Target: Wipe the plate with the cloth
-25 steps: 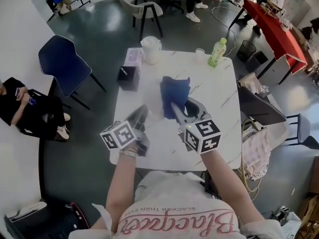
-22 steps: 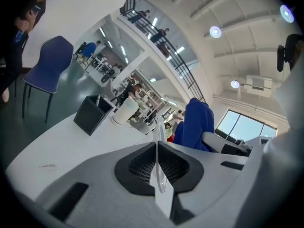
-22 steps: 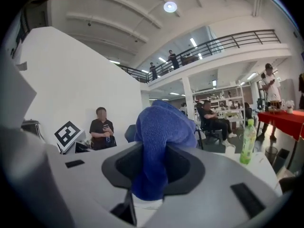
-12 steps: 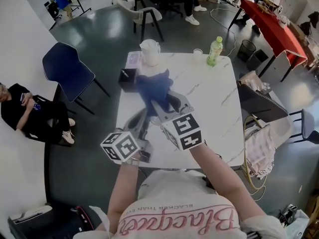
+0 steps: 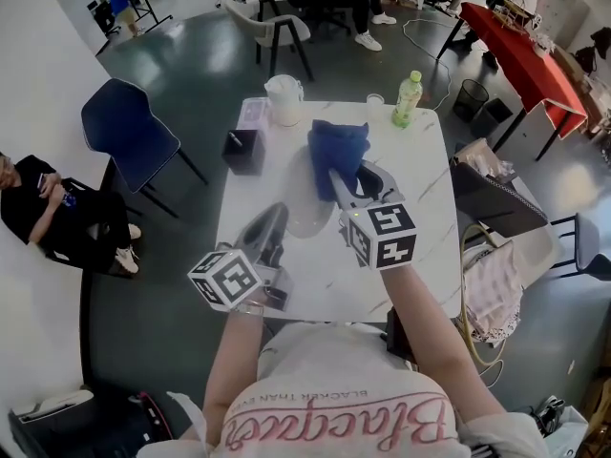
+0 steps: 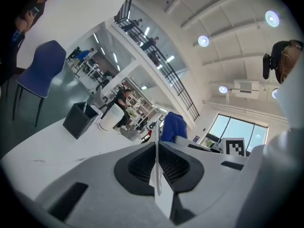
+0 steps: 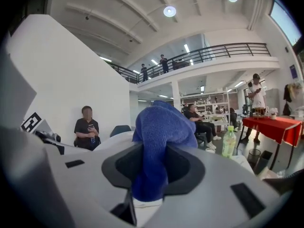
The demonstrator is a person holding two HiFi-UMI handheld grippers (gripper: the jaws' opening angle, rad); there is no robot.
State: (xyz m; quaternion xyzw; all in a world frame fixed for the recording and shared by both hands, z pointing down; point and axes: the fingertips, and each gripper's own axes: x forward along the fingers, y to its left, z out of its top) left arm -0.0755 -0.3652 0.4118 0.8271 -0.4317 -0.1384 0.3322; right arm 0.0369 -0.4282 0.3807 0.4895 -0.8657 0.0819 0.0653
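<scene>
Rightward the cloth (image 5: 336, 145) has swung back — clamped in the right gripper (image 5: 335, 176), now just right of the plate (image 5: 305, 208), whose near rim the left gripper (image 5: 275, 216) pinches — wiping means sweeping left across it.

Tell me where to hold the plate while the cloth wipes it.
Its thin rim, edge-on from the near side, as the left gripper has it: the plate is flat and thin, so the rim fits between shut jaws and its face is left open to the cloth in the right gripper.
</scene>
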